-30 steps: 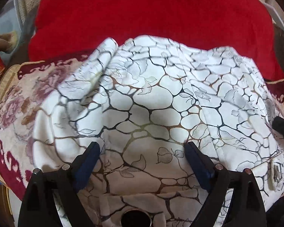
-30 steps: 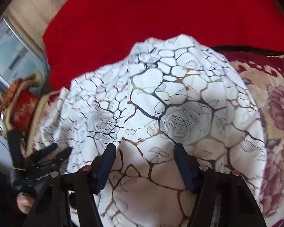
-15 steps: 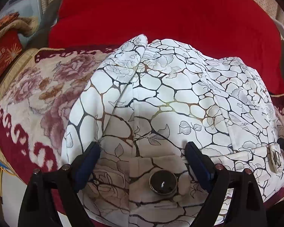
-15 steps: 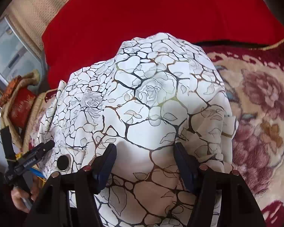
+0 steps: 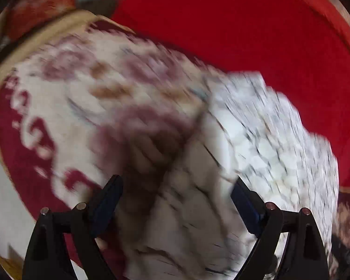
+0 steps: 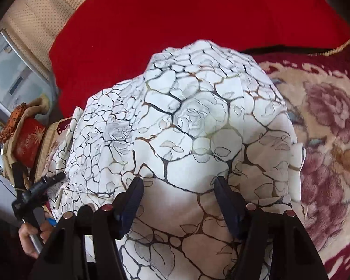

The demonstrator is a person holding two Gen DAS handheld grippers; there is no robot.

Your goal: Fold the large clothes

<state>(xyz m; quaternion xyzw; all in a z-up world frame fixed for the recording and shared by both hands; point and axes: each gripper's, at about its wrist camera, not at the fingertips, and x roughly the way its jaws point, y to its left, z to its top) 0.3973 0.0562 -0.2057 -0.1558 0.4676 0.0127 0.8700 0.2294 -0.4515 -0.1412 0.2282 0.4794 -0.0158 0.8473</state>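
A white garment with a black and brown crackle and rose print [image 6: 193, 126] lies bunched on a floral blanket [image 6: 326, 140]. My right gripper [image 6: 177, 186] is open, its fingers spread over the garment's near part. The left wrist view is blurred by motion; there the garment [image 5: 268, 144] lies to the right and my left gripper [image 5: 175, 186] is open over its left edge. The left gripper also shows at the far left of the right wrist view [image 6: 44, 184], held in a hand beside the garment.
A red cushion or cover [image 6: 175, 23] rises behind the garment. The floral blanket [image 5: 81, 107] spreads to the left in the left wrist view. A red box and cluttered objects [image 6: 25, 137] stand at the far left, with a window [image 6: 9, 79] behind.
My left gripper has swung fast to the left, so the garment now sits to the right in its blurred view. The right gripper has drawn back slightly; the garment is heaped more compactly.
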